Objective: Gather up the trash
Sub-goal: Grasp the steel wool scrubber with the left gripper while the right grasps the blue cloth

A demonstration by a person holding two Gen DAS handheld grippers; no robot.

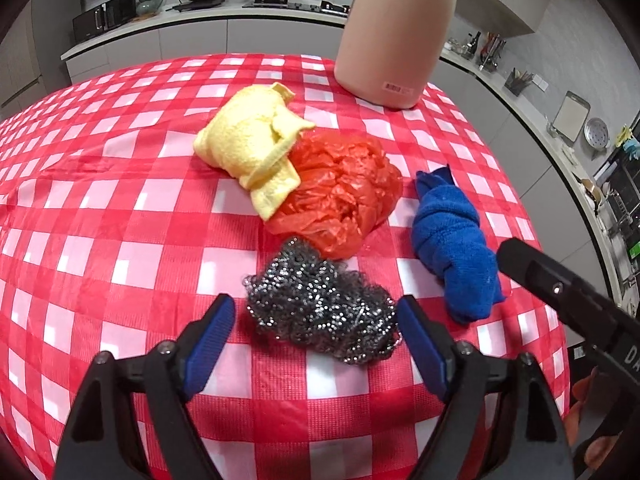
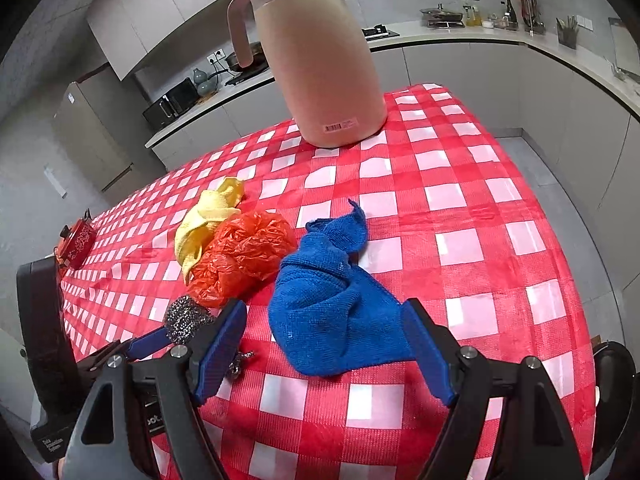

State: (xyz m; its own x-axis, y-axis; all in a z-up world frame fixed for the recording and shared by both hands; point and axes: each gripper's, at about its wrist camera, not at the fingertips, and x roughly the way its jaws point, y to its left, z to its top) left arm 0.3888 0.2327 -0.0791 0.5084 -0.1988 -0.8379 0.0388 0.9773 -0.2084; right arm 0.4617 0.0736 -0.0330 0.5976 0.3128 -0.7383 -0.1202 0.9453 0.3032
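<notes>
Standing by the checked tablecloth (image 1: pixel 100 200), I read the left wrist view from its left edge inward. The yellow cloth (image 1: pixel 248 148) lies crumpled left of centre, its lower corner draped onto the crumpled orange plastic bag (image 1: pixel 340 196) at the middle. Just below the bag, touching it, sits the steel-wool scourer (image 1: pixel 320 312). The left gripper (image 1: pixel 316 324) hangs over it with both blue pads spread wide, one either side of the wire ball, neither pressing on it; it holds nothing. Further right lies the blue cloth (image 1: pixel 452 248), apart from the bag, and the pink jug (image 1: pixel 384 40) stands at the upper right.

In the right wrist view the right gripper (image 2: pixel 324 332) brackets the near end of the blue cloth at lower centre, jaws wide and not clamping it, so it too is empty.

Which of these counts as trash I can only guess; the bag looks likeliest, and neither tool is lined up on it.

The risks, as I judge them:
- The scourer's wires may snag the bag, so lifting one drags the other.
- The yellow cloth's corner could ride along with the bag.
- The thin plastic may slip from the pads.
- The two tools are near each other and could collide.
</notes>
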